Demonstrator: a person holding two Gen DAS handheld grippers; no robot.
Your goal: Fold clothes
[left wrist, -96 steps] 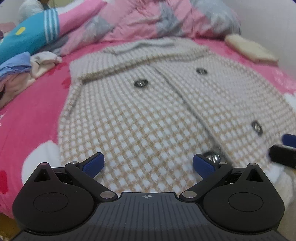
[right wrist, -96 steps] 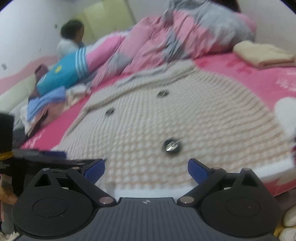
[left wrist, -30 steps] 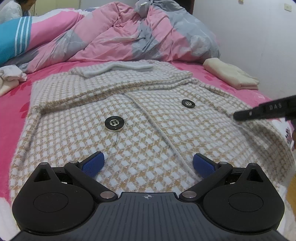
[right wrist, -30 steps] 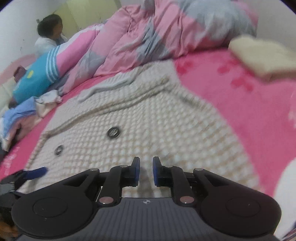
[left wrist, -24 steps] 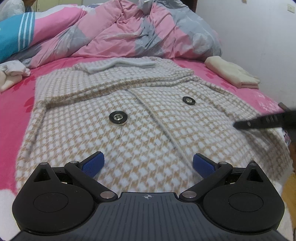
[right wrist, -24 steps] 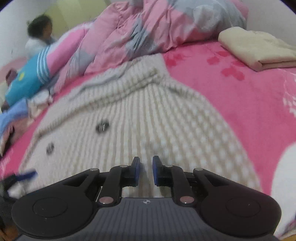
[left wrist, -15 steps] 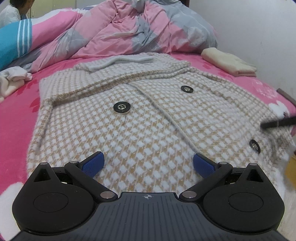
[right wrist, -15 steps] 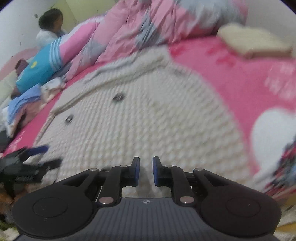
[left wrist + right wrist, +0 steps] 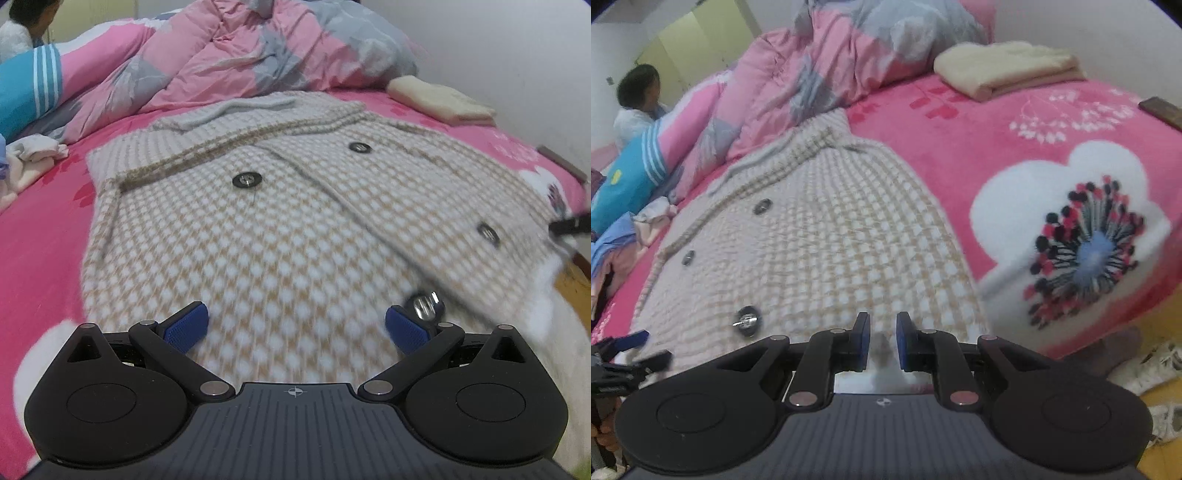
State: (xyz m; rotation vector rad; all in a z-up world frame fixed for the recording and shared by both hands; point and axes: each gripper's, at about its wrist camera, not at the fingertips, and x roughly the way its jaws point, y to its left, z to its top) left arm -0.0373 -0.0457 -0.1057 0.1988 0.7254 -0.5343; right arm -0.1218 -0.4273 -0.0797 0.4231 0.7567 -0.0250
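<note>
Checked coat (image 9: 295, 229) flat ahead; left tool (image 9: 295, 326) over hem, spread wide.

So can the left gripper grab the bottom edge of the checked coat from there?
Probably yes. The left gripper is open right over the checked coat near its hem, and nothing lies between its fingers and the cloth.

Support: pink fleece-covered bed (image 9: 1015, 155).
On it: beige-and-white checked knit coat (image 9: 280, 236), pink-grey quilt (image 9: 236, 59), folded cream blanket (image 9: 1004, 68).
</note>
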